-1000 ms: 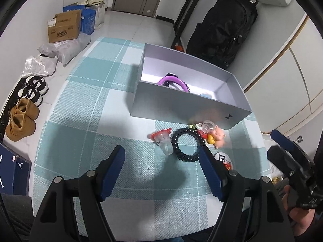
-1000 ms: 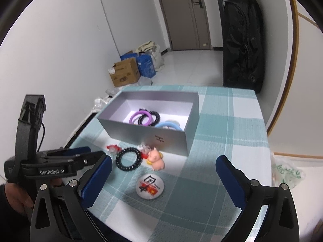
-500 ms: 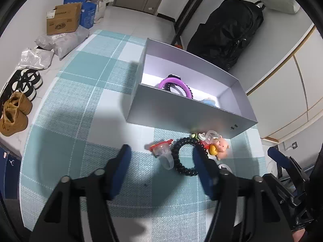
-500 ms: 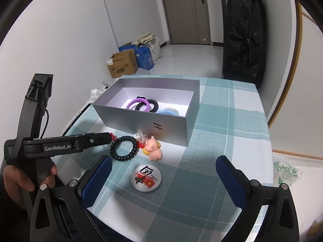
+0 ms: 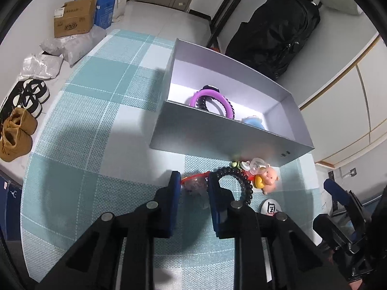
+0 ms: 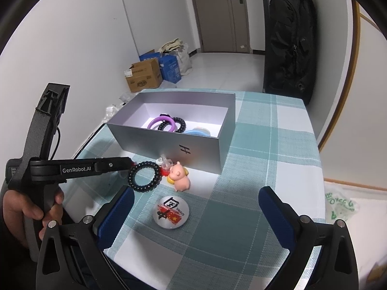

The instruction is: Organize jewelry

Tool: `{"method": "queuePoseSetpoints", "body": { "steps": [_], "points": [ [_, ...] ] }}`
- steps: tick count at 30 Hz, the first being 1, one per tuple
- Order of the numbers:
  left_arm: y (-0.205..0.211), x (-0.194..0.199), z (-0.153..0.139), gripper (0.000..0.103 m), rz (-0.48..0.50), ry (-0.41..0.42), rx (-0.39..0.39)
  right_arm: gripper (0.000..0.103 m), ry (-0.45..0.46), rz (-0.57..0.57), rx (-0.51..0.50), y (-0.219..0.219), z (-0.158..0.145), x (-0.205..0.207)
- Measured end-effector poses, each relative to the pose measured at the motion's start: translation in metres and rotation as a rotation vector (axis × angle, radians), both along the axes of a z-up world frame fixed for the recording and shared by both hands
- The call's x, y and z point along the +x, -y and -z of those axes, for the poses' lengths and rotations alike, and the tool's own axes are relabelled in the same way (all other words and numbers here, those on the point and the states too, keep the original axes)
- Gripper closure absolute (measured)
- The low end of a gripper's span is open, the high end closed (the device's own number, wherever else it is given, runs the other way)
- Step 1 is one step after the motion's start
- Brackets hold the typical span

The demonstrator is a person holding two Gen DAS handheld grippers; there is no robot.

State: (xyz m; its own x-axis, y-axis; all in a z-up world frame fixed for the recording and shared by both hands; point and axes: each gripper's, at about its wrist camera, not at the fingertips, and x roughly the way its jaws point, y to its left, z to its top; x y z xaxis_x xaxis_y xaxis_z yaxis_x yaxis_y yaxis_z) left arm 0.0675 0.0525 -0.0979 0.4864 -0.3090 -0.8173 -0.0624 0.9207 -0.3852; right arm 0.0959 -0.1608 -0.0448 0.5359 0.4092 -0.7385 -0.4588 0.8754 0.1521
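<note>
A: Your left gripper (image 5: 192, 186) has just been closing, and between its blue pads sits the small clear charm with the red top (image 5: 193, 182). From the left wrist view the pads look pressed on it, just at the 9 o'clock side of the black bead bracelet (image 5: 238, 181). Before you lift, check that only the charm is pinched; the right-hand finger lies against the bracelet's beads and could drag the loop along.

B: So how should you carry it?

A: Lift straight up a little first, see that the bracelet stays on the checked tablecloth (image 5: 96, 145), then swing toward 12 o'clock over the near wall of the grey box (image 5: 217, 133) and let go low inside, beside the purple ring (image 5: 212, 96). I'd judge the charm light and slippery, so keep the squeeze steady.

B: And your right gripper (image 6: 196, 207)?

A: It hovers with its jaws wide apart and nothing between them, over the round badge (image 6: 171, 212).

B: What does each camera add?

A: The right wrist view shows your hand (image 6: 29, 207) on the left tool's handle, the badge's whole face and the pink pig (image 6: 180, 177) clear of the bracelet; the charm itself is nearly hidden there behind the left tool's finger. The left wrist view alone shows the pads around the charm, with the badge half covered.
</note>
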Motion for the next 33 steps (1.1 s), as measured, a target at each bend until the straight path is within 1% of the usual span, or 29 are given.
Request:
{"method": "queuePoseSetpoints", "body": {
  "steps": [3, 11, 18, 21, 24, 26, 28, 32, 33],
  "points": [
    [0.003, 0.0, -0.002, 0.086, 0.012, 0.002, 0.026, 0.0, -0.001, 0.002, -0.002, 0.0, 0.0, -0.001],
    [-0.007, -0.001, -0.004, 0.086, -0.007, -0.003, -0.004, 0.0, -0.004, -0.005, 0.0, -0.002, 0.002, -0.003],
    [-0.007, -0.01, -0.025, 0.086, 0.002, 0.066, -0.021, 0.0, -0.002, -0.032, -0.002, -0.008, 0.002, -0.007],
    [-0.007, -0.015, -0.035, 0.086, 0.006, 0.104, -0.016, 0.001, -0.017, -0.067, 0.002, -0.013, 0.004, -0.01],
    [-0.008, -0.02, -0.045, 0.086, 0.01, 0.14, -0.023, 0.001, -0.025, -0.085, -0.019, -0.019, 0.008, -0.012],
    [-0.01, -0.023, -0.048, 0.086, 0.008, 0.159, -0.013, 0.001, -0.035, -0.095, -0.032, -0.023, 0.011, -0.012],
    [-0.01, -0.026, -0.053, 0.086, 0.01, 0.177, 0.001, 0.003, -0.043, -0.106, -0.047, -0.027, 0.015, -0.013],
    [-0.012, -0.026, -0.056, 0.086, 0.005, 0.199, 0.012, 0.018, -0.067, -0.134, -0.064, -0.034, 0.021, -0.014],
    [-0.012, -0.026, -0.058, 0.086, 0.005, 0.206, 0.012, 0.021, -0.069, -0.135, -0.077, -0.037, 0.023, -0.013]
  ]
}}
